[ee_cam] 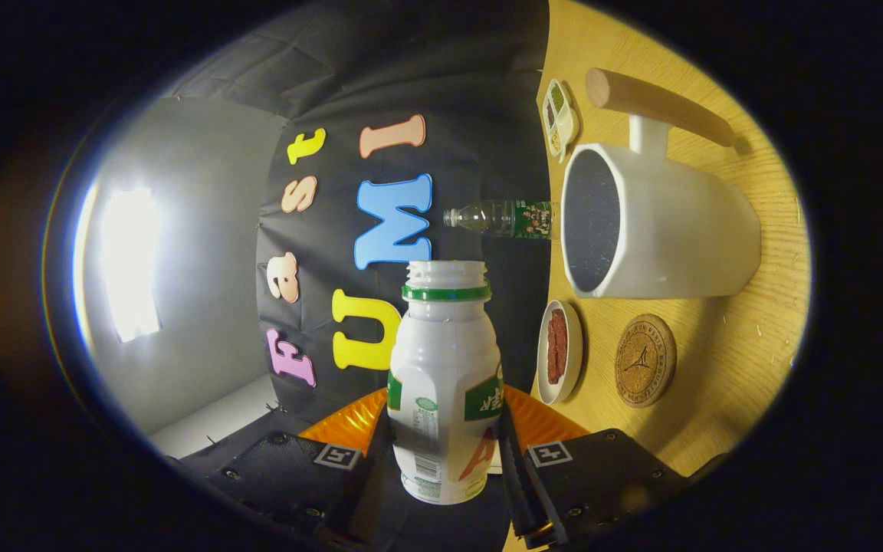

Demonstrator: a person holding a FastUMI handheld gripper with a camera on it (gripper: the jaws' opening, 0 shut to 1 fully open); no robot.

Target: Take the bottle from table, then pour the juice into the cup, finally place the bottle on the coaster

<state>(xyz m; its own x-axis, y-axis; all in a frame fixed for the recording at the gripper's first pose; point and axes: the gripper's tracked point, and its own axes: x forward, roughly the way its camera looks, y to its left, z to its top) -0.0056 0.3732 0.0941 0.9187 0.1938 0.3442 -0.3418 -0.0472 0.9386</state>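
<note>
I am holding the bottle point(445, 383) between my two fingers. My gripper point(441, 452) pinches it low on its body, one finger on each side, and both press on it. The bottle has no cap, and its open mouth points away from me.

The whole room looks turned on its side. The table point(748, 360) stands up like a wall beside my bottle. That tells me I am tipped over, and the bottle is tipped with me. The cup point(656, 226) is big and has a wooden handle point(660, 103). Its wide open mouth faces toward my bottle, a bit beyond it and off to the side. The coaster point(645, 360) sits on the table close to the cup, and nothing is on it. A little dish point(559, 351) with something red in it lies just beside the coaster.

I think I am at the pouring part, but I cannot tell if juice is coming out. I cannot see inside the bottle.

To pour well, I must keep my squeeze firm so the bottle does not slip. The bottle's mouth should be over the cup's opening, not beside it. I should tip slowly so the juice does not splash.
</note>
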